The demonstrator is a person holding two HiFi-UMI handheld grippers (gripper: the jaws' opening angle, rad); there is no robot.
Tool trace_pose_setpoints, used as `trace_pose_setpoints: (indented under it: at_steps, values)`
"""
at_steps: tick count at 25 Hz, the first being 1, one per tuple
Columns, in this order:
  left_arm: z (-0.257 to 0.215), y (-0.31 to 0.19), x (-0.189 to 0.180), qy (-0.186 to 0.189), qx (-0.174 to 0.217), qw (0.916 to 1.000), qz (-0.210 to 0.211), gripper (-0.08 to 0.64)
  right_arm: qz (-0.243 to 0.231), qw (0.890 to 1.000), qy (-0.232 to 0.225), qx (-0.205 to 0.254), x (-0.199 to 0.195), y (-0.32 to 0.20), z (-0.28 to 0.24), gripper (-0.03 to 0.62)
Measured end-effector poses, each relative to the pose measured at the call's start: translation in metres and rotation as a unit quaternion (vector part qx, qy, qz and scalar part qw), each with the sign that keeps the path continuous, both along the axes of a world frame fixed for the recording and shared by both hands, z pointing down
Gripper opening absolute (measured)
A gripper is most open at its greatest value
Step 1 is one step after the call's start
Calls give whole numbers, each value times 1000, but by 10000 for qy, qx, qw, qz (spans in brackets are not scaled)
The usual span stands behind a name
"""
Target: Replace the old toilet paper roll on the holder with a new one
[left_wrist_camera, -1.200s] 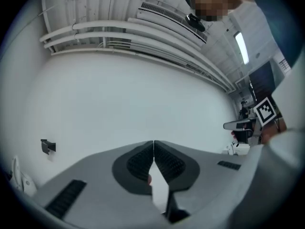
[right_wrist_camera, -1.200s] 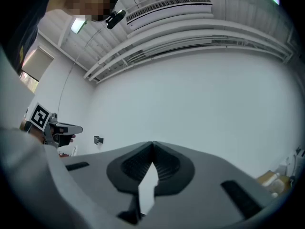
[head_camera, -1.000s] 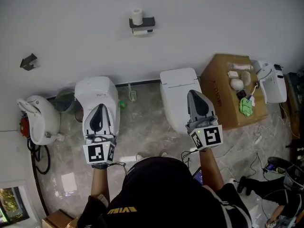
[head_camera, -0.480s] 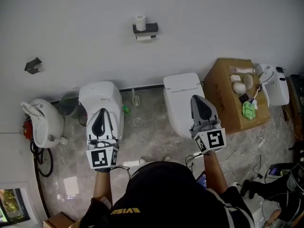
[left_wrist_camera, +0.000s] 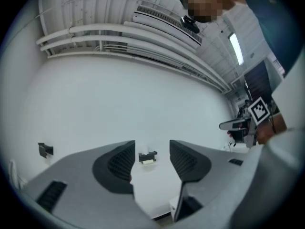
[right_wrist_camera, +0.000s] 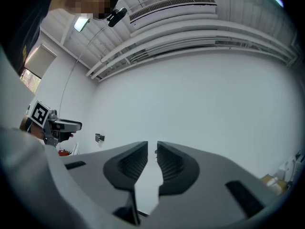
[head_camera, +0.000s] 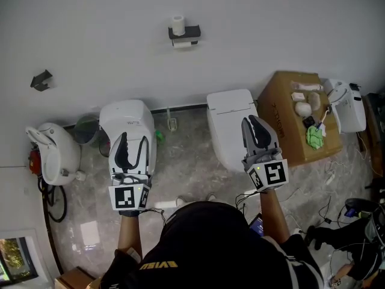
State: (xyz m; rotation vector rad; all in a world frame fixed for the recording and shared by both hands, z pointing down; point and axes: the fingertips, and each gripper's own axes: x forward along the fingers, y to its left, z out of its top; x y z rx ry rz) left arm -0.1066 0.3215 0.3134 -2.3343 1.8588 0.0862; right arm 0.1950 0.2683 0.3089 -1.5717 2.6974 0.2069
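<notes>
White wall ahead. We count one holder point(head_camera: 183, 34), far beyond both grippers, with one roll point(head_camera: 177, 24) upright on top. Two toilets: one point(head_camera: 127, 118) below left gripper point(head_camera: 129, 138), one point(head_camera: 227, 110) below right gripper point(head_camera: 255, 123). Left jaws just opened wide, empty, holder framed in gap. Right jaws just cracked open, narrow slit, empty.

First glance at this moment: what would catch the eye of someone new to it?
Two claws reach out low in the head view: the left claw and the right claw have both just been opening, the left wider, with nothing between their jaws. Far ahead on the bare white wall sits the small black holder, with a roll standing upright on top.
</notes>
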Motion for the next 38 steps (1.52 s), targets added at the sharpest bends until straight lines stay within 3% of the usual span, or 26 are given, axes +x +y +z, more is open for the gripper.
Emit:
trace_pose_setpoints:
  at_steps: [2,5,8,10,11,18,22,26,33,38]
  values:
    - [-5,2,2,243,34,9995,199,254,-19,10000,-14,-2,-1,0,-1,63]
    - [-9,5,3,192,75,9994,269,306,-111,9999,-52,-20,-7,1,-2,114]
    - [-8,7,3,82,40,9995,306,338,-344,9982,-435,-246,-16,1,-2,212]
    - [-3,9,3,56,-24,9994,353,352,-564,9939,-831,-452,-25,1,-3,348]
    - [0,11,3,71,-52,9992,379,353,-620,9926,-914,-499,-29,2,-4,367]
    - [5,25,-18,-77,-20,9995,292,360,-613,9958,-548,-399,-58,10,-4,380]
    - [-1,33,-48,-80,89,9999,37,370,-530,9949,-659,-557,-66,16,0,380]
    - [-3,37,-60,35,165,9996,226,368,-299,9957,-678,-547,-72,24,-1,380]
    - [29,52,-102,13,-109,9998,181,368,61,9950,-612,-784,-70,51,15,380]
    - [44,42,-110,-128,-254,9994,195,368,263,9946,-581,-820,-59,48,22,379]
